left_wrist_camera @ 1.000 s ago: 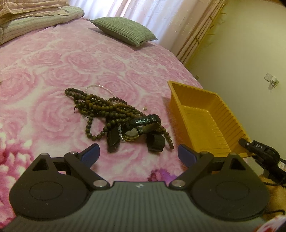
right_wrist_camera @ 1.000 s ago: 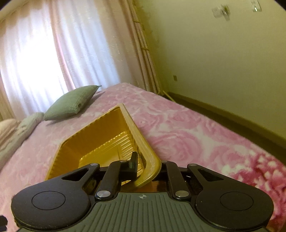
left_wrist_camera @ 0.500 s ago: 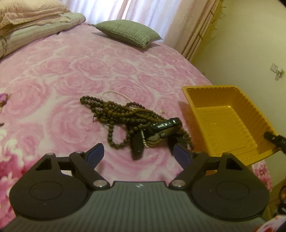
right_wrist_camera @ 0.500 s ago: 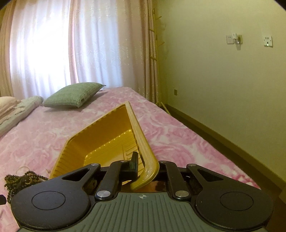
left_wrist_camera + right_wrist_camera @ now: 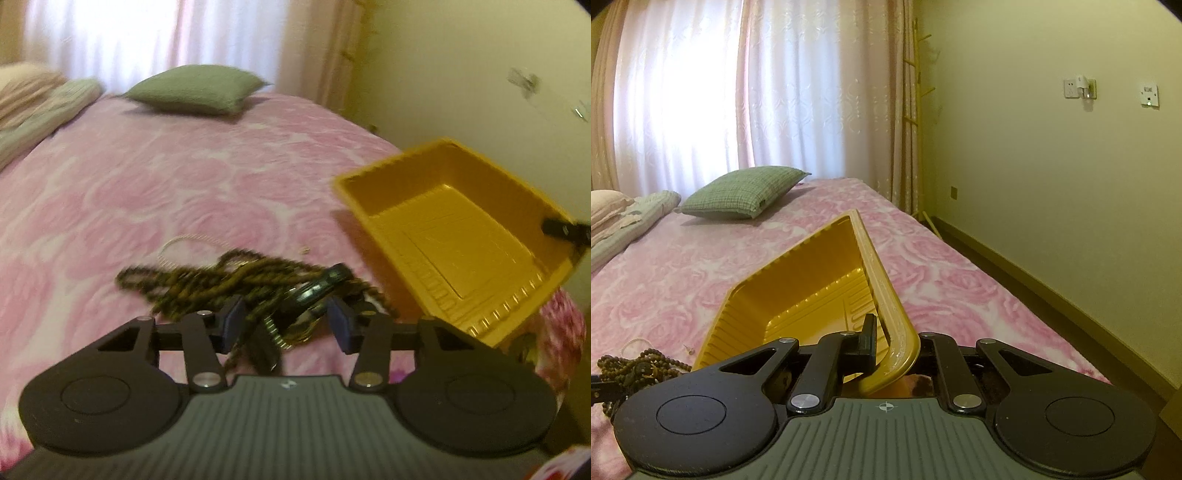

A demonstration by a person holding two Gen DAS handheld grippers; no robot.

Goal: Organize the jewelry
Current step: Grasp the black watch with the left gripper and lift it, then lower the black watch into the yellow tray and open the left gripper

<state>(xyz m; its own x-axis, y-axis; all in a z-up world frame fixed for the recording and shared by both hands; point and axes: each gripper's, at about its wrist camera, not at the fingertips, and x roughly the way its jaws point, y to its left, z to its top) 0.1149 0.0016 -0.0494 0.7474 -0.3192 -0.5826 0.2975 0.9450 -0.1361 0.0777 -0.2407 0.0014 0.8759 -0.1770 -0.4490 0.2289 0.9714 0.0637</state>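
Observation:
A tangle of brown bead necklaces [image 5: 221, 284] with a black-strapped watch [image 5: 317, 291] lies on the pink rose bedspread. My left gripper [image 5: 286, 321] is low over the pile, its blue pads either side of the watch with a gap between them. A thin pale chain [image 5: 184, 242] lies just behind the beads. My right gripper [image 5: 890, 343] is shut on the near corner rim of a yellow plastic tray [image 5: 812, 295] and holds it tilted off the bed. The tray [image 5: 454, 229] shows to the right of the pile in the left wrist view. The beads [image 5: 639, 367] show at left in the right wrist view.
A green pillow [image 5: 742, 192] lies at the far end of the bed, folded bedding [image 5: 624, 221] to its left. Curtains hang behind it. The bed's right edge drops to the floor beside a yellow wall [image 5: 1052, 184] with sockets.
My left gripper dropped and moved forward onto the jewelry pile, and its fingers narrowed around the watch. My right gripper kept hold of the tray and tilted it up more.

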